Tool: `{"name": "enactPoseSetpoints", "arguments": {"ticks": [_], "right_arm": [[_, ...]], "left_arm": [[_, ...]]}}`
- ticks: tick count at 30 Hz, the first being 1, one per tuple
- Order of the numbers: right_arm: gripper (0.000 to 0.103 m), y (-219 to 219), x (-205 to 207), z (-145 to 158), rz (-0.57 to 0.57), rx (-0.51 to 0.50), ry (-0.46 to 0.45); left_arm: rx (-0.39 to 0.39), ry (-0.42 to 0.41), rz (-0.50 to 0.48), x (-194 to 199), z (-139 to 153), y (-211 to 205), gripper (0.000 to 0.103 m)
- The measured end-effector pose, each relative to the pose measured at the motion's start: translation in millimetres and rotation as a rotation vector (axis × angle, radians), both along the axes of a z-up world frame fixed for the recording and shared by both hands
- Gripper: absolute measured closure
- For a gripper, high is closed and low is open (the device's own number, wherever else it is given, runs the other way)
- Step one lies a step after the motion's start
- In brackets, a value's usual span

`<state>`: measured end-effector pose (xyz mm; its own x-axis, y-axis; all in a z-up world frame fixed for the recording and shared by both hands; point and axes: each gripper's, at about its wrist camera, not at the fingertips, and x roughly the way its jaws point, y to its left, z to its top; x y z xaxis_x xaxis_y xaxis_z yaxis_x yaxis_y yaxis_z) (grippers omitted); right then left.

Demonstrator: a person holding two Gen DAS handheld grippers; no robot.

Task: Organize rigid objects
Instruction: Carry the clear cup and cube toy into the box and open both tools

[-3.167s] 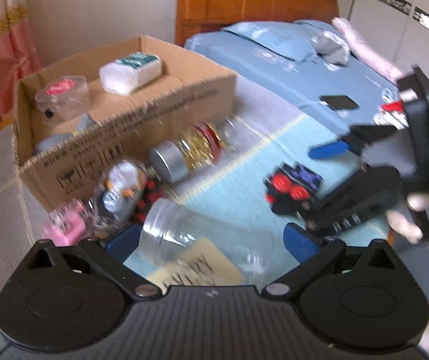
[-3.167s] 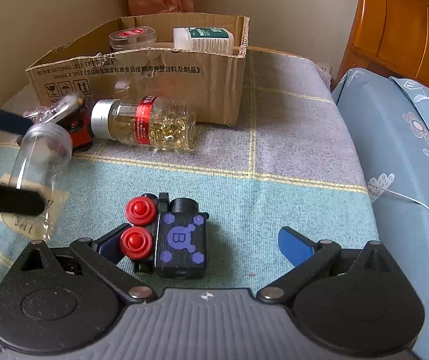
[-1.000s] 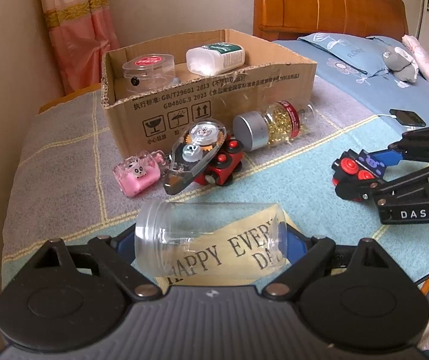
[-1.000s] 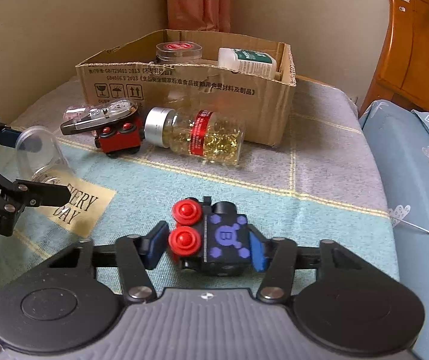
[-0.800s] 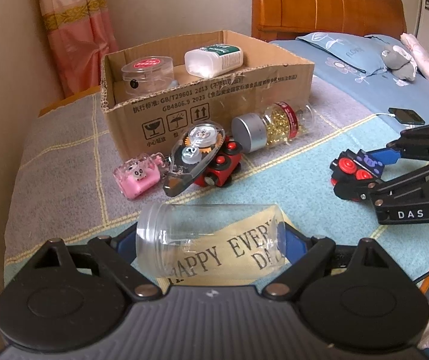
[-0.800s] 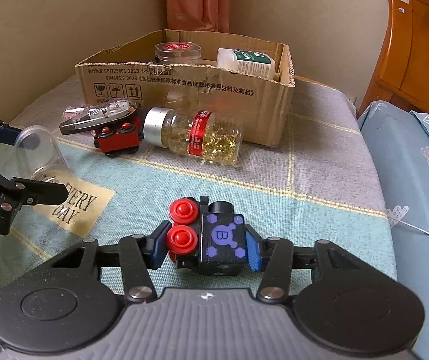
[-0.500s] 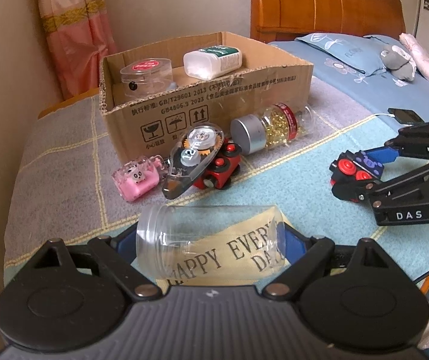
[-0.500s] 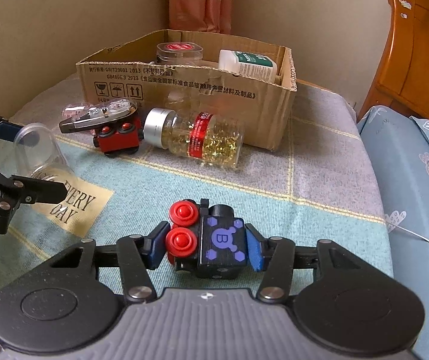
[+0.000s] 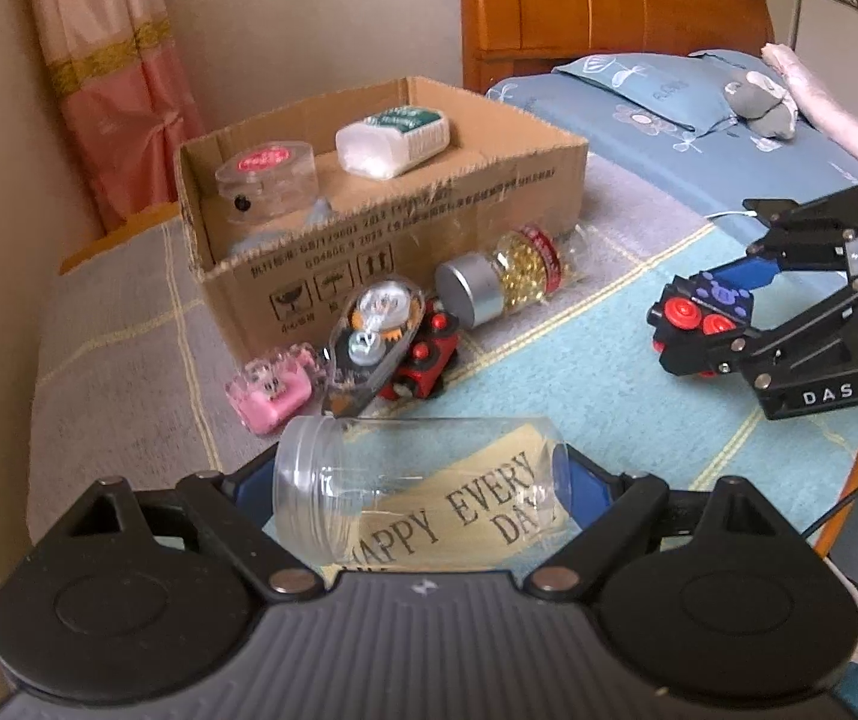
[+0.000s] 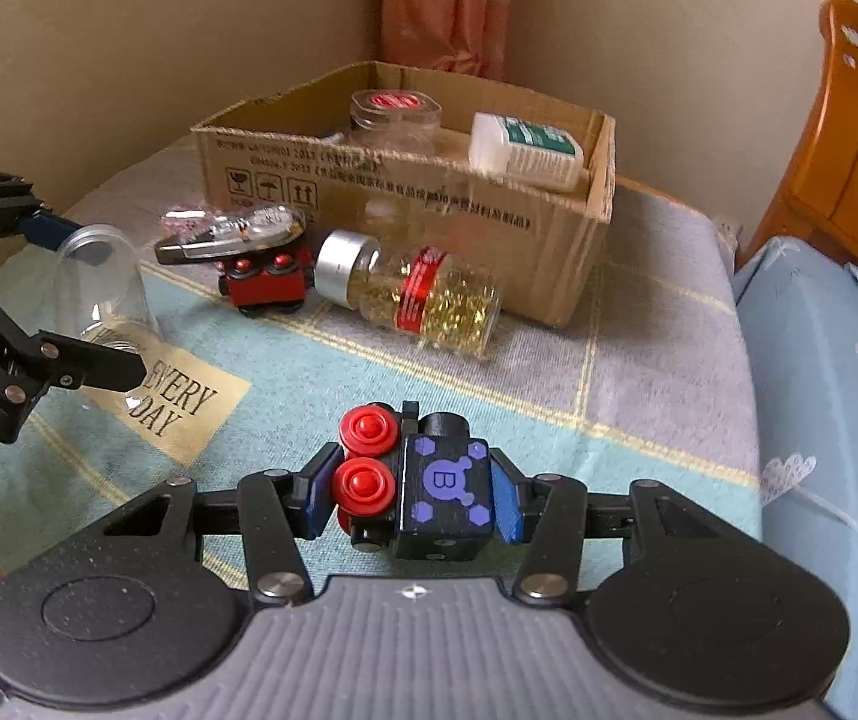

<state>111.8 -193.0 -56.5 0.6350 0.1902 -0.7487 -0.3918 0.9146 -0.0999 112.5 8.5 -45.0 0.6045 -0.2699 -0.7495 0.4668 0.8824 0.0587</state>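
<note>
Gripping a clear jar (image 9: 423, 483) sideways at lower centre of the left wrist view, left claw (image 9: 414, 480) clamped on both ends. Holding a black toy block (image 10: 423, 489) at lower centre of the right wrist view, right claw (image 10: 414, 495) squeezed against it. Cardboard box (image 10: 549, 222) at upper centre.

Right gripper (image 10: 414, 495) clamps a black toy train block (image 10: 429, 492).
Cardboard box (image 10: 405, 198) at twelve o'clock; capsule bottle (image 10: 411, 294) lies before it.
</note>
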Motion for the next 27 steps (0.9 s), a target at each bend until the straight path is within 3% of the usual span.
{"name": "enactPoseSetpoints", "arguments": {"ticks": [16,27], "right_arm": [[0.047,0.4,8.9,58.6,0.105,0.006,-0.125],[0.047,7.6,60.2,84.7,0.119,0.037,-0.178]], "left_arm": [[-0.042,-0.101,-0.023,26.7,63.9,2.2,0.013],[-0.018,-0.172,-0.006,84.5,87.8,-0.5,0.013]]}}
